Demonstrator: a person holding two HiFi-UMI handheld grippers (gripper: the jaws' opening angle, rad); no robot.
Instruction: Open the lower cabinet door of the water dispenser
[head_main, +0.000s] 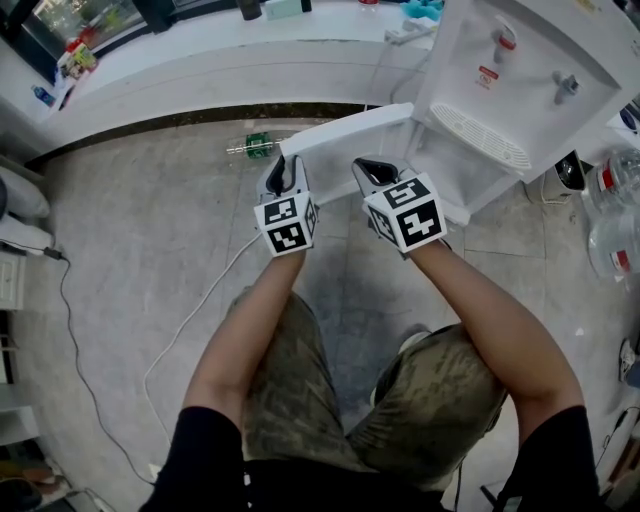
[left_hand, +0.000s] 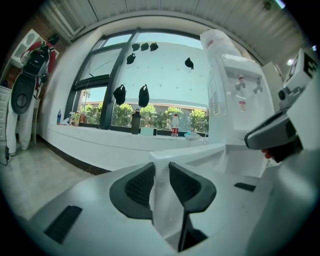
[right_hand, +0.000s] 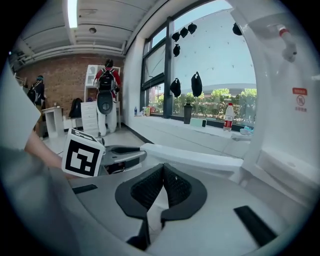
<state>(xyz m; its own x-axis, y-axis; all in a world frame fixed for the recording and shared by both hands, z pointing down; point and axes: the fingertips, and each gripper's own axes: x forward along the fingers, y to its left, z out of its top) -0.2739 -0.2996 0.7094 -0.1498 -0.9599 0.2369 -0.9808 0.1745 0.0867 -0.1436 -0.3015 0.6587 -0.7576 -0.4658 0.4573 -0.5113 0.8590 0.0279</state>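
Lower cabinet door (head_main: 345, 135), a flat white panel on the white plastic water dispenser (head_main: 520, 70) at the far right of the scene, stands well out from the cabinet. It reaches left over the grey tiled floor (head_main: 150, 230), and the open compartment shows behind it.

The left gripper (head_main: 285, 165) is at the door's free left end. In the left gripper view its fingers are narrow and clamp the thin edge of the panel between the black ribbed pads (left_hand: 140, 185). The right gripper (head_main: 372, 170) hovers just beside it on the near side of the door, with its jaws pressed together and nothing between them.

The opening step looks nearly done, since the door is already far off its frame and appears hinged at its right end by the dispenser body.

What remains is probably a short pull along the door's arc, drawing the free edge round the hinge rather than straight back, so the clamped edge does not twist out of the pads. After that the left fingers would need to spread and back off the edge.
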